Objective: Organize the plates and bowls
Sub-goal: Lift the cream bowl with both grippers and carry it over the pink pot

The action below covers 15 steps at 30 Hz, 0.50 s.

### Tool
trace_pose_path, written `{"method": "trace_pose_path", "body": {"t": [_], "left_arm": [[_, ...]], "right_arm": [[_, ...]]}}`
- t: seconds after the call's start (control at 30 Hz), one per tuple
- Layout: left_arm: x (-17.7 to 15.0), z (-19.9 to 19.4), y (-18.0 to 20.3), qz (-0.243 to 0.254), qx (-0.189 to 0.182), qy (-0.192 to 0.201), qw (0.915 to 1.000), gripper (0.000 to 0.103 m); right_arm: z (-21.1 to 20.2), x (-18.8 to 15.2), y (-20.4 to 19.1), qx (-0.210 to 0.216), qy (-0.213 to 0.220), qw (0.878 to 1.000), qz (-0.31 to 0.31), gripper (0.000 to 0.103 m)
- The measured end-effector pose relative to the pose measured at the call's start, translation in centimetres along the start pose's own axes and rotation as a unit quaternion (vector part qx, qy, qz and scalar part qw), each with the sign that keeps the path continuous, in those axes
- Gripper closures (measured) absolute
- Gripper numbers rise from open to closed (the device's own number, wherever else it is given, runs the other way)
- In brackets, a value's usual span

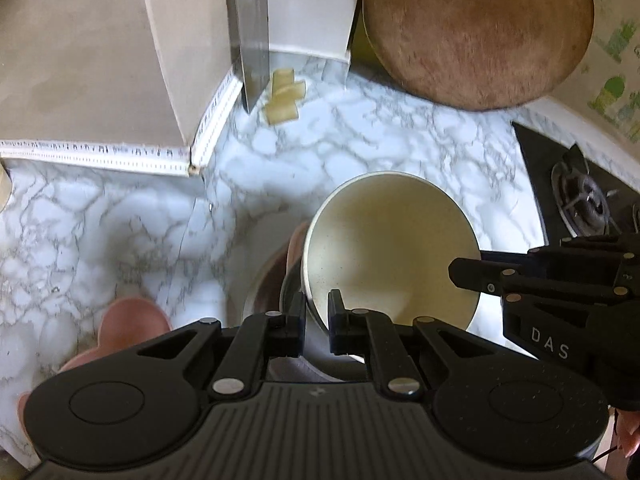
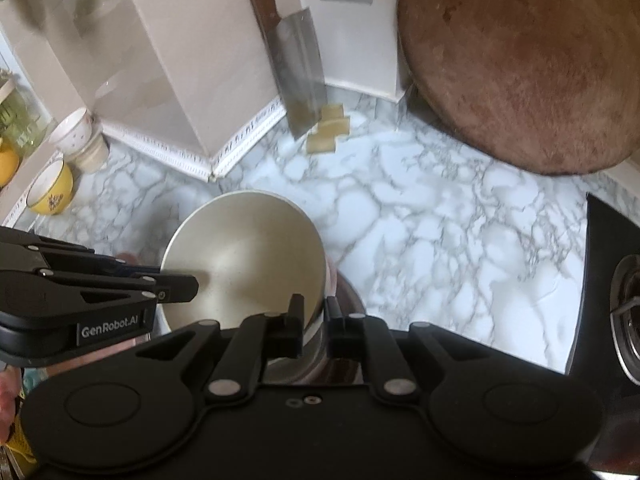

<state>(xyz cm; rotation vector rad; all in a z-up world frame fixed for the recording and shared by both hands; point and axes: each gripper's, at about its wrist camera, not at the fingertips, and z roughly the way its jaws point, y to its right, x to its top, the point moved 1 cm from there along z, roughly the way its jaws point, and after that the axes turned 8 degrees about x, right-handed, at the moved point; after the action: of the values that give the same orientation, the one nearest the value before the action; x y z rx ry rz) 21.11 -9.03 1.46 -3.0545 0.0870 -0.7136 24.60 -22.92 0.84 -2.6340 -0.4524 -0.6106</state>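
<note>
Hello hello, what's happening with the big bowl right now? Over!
Left gripper and right gripper both shut on cream bowl, one on each side of its rim. Bowl tilted, above marble counter. Cleaver and round wooden board lean at back wall, apart from it.

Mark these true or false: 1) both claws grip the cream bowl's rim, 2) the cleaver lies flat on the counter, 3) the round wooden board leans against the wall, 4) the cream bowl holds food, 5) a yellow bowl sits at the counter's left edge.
1) True: the left claw and right claw each pinch the rim of the cream bowl from opposite sides.
2) False: the cleaver stands blade-down, leaning on the wall.
3) True: the wooden board is propped up at the back.
4) False: the bowl looks empty.
5) True: the yellow bowl shows in the right wrist view.
</note>
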Motion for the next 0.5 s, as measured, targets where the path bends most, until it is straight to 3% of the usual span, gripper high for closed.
{"method": "trace_pose_path", "body": {"t": [0.5], "left_arm": [[-1.0,2.5,-0.5,-0.005,0.004,-0.036,0.9993,0.094]], "right_arm": [[2.2,-1.3,0.0,0.002,-0.034,0.999,0.012,0.092]]}}
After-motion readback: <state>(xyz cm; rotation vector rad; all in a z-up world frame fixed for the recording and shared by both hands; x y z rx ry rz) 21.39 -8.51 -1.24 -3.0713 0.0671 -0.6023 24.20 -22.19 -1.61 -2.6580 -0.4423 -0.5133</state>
